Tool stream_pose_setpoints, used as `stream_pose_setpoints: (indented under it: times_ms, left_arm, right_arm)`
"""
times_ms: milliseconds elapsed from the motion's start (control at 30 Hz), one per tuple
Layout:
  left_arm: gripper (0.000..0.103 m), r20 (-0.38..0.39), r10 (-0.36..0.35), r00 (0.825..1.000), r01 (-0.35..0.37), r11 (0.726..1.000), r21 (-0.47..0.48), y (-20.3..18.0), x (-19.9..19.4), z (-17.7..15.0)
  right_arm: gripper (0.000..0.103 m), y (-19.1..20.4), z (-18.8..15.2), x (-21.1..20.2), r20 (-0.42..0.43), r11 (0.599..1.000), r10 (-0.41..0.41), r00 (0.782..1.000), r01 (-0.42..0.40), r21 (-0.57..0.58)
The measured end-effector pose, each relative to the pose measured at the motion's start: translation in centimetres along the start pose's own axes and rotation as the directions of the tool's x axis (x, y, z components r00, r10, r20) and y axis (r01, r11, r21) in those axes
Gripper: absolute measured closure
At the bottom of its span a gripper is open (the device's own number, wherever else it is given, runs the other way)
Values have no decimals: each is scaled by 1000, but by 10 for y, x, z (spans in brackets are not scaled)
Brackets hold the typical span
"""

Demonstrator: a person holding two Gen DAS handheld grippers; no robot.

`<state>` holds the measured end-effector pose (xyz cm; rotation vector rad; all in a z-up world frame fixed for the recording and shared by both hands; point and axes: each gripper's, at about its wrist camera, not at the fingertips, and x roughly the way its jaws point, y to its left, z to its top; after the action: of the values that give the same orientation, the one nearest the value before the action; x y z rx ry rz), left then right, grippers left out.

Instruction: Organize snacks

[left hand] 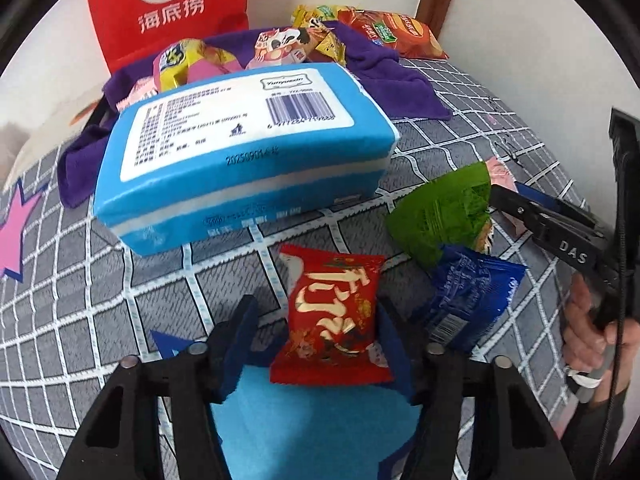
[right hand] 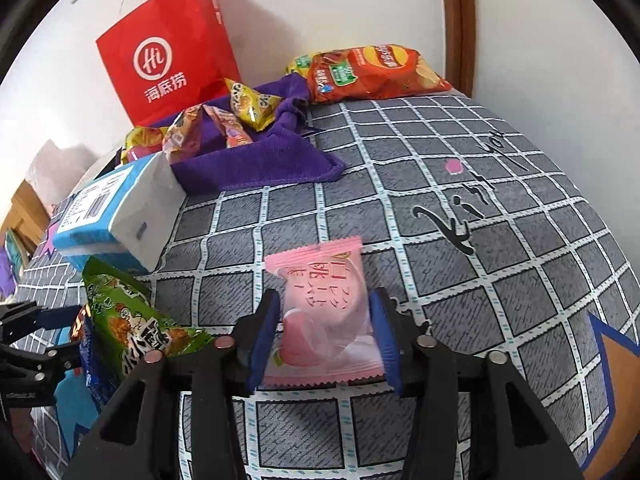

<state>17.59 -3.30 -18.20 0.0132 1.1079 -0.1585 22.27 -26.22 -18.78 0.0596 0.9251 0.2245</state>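
Note:
My left gripper (left hand: 316, 320) is open around a red snack packet (left hand: 334, 316) lying on the grey checked bedspread; the right pad touches it, the left stands off. A green packet (left hand: 440, 208) and a blue packet (left hand: 468, 296) lie just right of it. My right gripper (right hand: 324, 320) has its blue pads against both sides of a pink peach snack packet (right hand: 324, 312). The green packet (right hand: 128, 320) also shows at the left of the right wrist view. The right gripper's body (left hand: 560, 232) shows at the right edge of the left wrist view.
A blue tissue pack (left hand: 240, 152) lies ahead of the left gripper. Behind it a purple towel (right hand: 256, 160) holds several snacks. A red paper bag (right hand: 168, 52) stands against the wall. An orange chip bag (right hand: 372, 72) lies at the far corner.

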Motion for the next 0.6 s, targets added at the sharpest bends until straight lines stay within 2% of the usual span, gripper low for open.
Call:
stream_pose_setpoints:
  times_ms: [133,233,300,367,500,600]
  left_arm:
    - [57,41,5,999,-6,999,41,-9,6,3]
    - [66,53,-10,999,8,1000,25,-5,5,3]
    - [67,51,-24,998,24,1000,2,-1,5,3]
    - [67,44,-44,998,45,999,-27,4,3,2]
    - [67,33,-74,997,76,995,-60,14,-3,-1]
    - [67,46,-76,996,79,994,-73,24,-14,-2]
  right_arm:
    - [51,2,0,0,-2,1000,-2,1000,2,-11]
    - [51,2,0,0,0,1000,4,1000,-4,-6]
    - [52,0,-1,0,2,1000,14,1000,-14,2]
    - [59,-3,-1,-1,6,1000,9,1000,-9,14]
    - [63,-13,-1,-4,22,997,52,998,-53,64]
    - [64,-13,0,-6,16,997,50,999,-50,62]
